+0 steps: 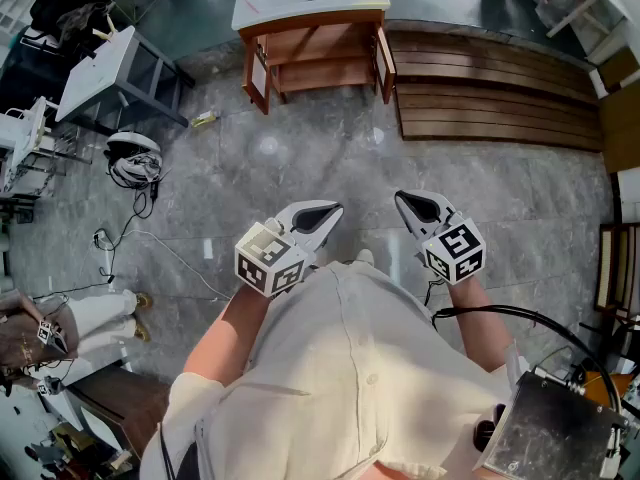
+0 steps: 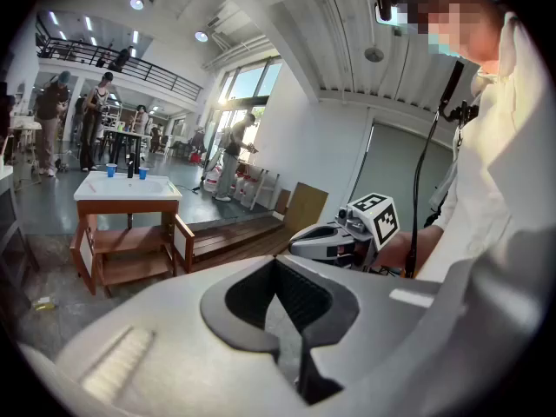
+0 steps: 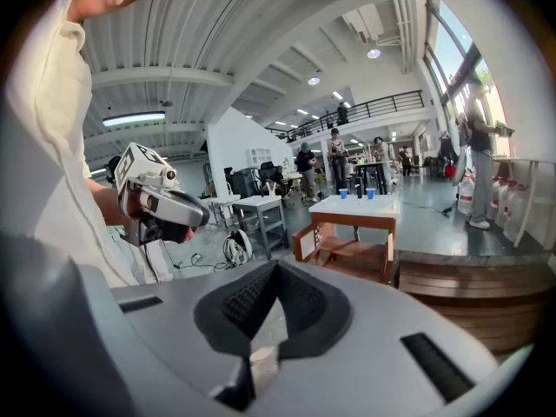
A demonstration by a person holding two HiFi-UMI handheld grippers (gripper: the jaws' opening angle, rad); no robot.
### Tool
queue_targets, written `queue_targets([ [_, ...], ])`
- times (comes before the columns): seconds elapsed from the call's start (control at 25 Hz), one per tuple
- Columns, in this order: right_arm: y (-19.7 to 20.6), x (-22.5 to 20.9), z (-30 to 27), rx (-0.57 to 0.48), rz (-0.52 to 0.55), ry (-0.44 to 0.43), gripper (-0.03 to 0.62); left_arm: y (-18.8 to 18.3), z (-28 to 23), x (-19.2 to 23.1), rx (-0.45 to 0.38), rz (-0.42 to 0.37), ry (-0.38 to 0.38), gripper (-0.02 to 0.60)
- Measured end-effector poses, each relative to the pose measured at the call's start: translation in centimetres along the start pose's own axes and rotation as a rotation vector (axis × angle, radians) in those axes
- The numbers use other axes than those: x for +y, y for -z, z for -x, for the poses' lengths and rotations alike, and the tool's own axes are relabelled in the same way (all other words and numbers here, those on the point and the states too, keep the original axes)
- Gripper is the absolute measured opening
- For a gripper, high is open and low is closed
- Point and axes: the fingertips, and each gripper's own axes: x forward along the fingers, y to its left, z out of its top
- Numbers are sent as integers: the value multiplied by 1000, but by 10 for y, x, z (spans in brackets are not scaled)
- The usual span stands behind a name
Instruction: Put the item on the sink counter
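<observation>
Large open hall, grey stone floor, cables and worktables on the left, wooden decking on the right. The sink counter [image 1: 255, 13], white top on a wooden frame, stood at the far centre, well apart from the person.

Progress: judged not begun. Nothing carried, nothing being set down.

Left gripper [image 1: 330, 211]: jaws closed together, nothing between them. Right gripper [image 1: 410, 203]: likewise fully closed and empty. Both were held close to the person's body, side by side, tilted somewhat down toward the floor and aimed roughly at the sink unit.

The item: could not tell which thing was meant. Candidates noted:
- a small yellowish object [image 1: 204, 119] on the floor, just left of the sink unit, far from both grippers;
- two blue cups [image 2: 142, 173] on the counter itself, with a dark upright thing between them, too small to identify.

Left to do, as judged: walk forward, find and grasp the item, place it on the counter.
</observation>
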Motion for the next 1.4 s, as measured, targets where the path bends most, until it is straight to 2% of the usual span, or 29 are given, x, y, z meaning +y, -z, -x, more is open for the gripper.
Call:
queue_targets([
  [0.24,0,-9,-21,12,-1,-13,5,1,0,15,-7,35,-5,5],
  [0.48,-16,-21,-68,9,-6,-22,5,-6,-2,74,-18,39,-23,5],
  [0.68,-42,-46,-120,19,6,46,6,-30,-6,141,-41,18,32,5],
  [1.0,-105,-90,-229,6,-38,180,10,-72,12,266,-16,-28,111,5],
  [1.12,-118,-102,-268,3,-67,225,92,-77,24,307,5,-58,127,5],
  [1.28,-134,-125,-297,14,-88,259,97,-83,21,349,14,-22,130,5],
  [1.4,-142,-157,-312,39,-72,273,97,-93,8,371,0,17,128,6],
])
